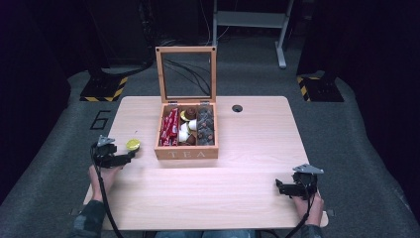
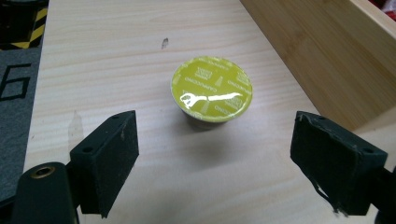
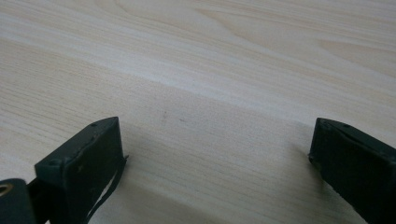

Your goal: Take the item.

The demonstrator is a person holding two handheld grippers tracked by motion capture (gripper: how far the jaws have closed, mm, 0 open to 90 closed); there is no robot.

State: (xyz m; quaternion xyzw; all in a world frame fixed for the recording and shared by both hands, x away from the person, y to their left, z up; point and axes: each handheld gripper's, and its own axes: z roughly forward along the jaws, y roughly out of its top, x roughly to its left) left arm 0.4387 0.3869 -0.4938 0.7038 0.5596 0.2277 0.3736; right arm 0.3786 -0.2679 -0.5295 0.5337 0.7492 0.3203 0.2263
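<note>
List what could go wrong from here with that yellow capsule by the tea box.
1. The yellow capsule stands free on the table, just ahead of the open left gripper; a nudge from a jaw could tip or roll it.
2. It sits close to the tea box wall, so a jaw may bump the wood.

The yellow-lidded coffee capsule [image 2: 211, 89] stands upright on the table (foil up), just beside the tea box.

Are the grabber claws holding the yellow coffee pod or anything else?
No, nothing is held. The left gripper stands open, with the yellow pod on the table beyond its jaws, untouched. The right gripper is open over bare wood.
</note>
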